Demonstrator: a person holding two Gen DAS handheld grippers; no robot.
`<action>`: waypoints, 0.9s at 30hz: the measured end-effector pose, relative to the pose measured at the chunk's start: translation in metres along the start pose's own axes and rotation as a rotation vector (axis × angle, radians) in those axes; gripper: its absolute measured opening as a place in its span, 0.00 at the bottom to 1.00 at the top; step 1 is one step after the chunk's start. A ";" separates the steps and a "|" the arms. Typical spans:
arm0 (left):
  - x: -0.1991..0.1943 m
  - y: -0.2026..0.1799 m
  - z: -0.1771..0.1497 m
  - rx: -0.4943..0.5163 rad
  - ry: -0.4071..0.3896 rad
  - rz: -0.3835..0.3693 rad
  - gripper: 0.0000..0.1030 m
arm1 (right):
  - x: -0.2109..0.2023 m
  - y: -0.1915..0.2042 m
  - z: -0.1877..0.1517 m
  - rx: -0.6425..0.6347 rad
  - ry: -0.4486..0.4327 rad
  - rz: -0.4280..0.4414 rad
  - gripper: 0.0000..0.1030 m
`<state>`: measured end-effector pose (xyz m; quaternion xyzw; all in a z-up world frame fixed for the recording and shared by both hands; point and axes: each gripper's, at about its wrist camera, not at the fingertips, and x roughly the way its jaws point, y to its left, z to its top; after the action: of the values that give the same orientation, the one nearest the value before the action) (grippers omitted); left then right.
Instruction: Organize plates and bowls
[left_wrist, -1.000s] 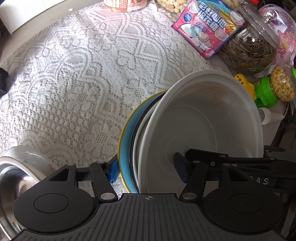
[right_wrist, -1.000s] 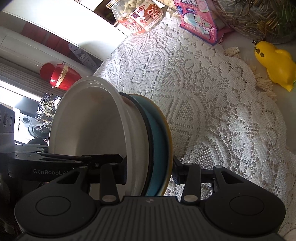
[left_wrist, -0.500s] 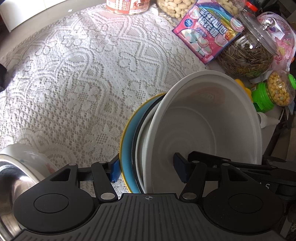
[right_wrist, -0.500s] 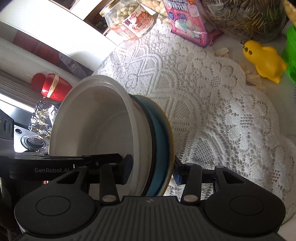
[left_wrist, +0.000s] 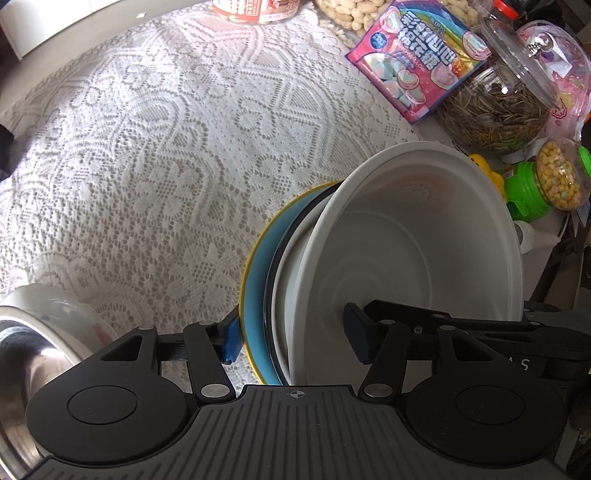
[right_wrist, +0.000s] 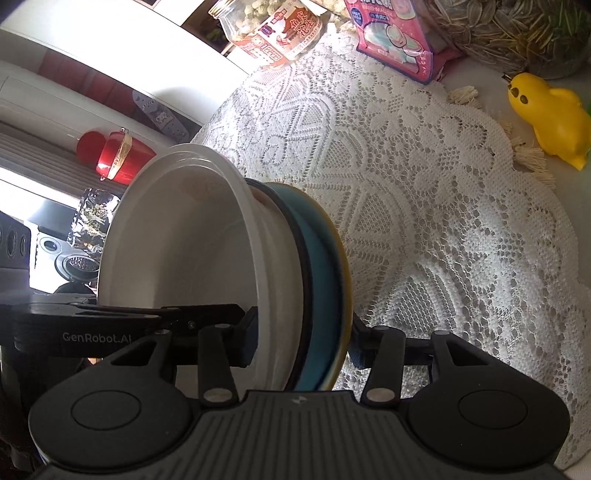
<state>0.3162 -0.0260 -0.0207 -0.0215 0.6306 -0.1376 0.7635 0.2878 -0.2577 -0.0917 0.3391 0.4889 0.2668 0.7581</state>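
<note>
A nested stack of dishes, a white bowl (left_wrist: 417, 251) inside a black-rimmed white dish and a blue plate with a yellow rim (left_wrist: 255, 280), is held above the lace tablecloth. My left gripper (left_wrist: 293, 338) is shut on one side of the stack, one finger inside the white bowl and one under the blue plate. My right gripper (right_wrist: 301, 341) is shut on the opposite side of the same stack, where the white bowl (right_wrist: 177, 258) and the blue plate (right_wrist: 321, 280) show. Each gripper's body shows in the other's view.
A steel bowl (left_wrist: 22, 354) sits at the lower left. A marshmallow packet (left_wrist: 417, 55), a jar of sunflower seeds (left_wrist: 498, 99), a green-lidded jar (left_wrist: 546, 181), a yellow duck toy (right_wrist: 550, 110) and a peanut jar (right_wrist: 273, 29) line the cloth's far edge.
Both grippers keep their hold on the stack. The stack has drifted slightly toward the near side of the cloth and the snack jars have shifted in view.
</note>
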 end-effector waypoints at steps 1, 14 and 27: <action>0.000 -0.001 0.000 -0.004 0.001 0.003 0.57 | -0.001 0.000 -0.001 -0.003 -0.005 0.002 0.47; -0.003 -0.005 -0.005 -0.030 0.027 0.007 0.56 | -0.009 0.000 -0.006 0.036 0.023 -0.006 0.47; -0.064 0.000 -0.030 -0.023 -0.082 0.010 0.56 | -0.040 0.053 -0.014 -0.064 -0.027 0.008 0.47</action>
<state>0.2768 -0.0069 0.0342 -0.0327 0.6003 -0.1255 0.7892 0.2555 -0.2507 -0.0325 0.3200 0.4686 0.2810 0.7740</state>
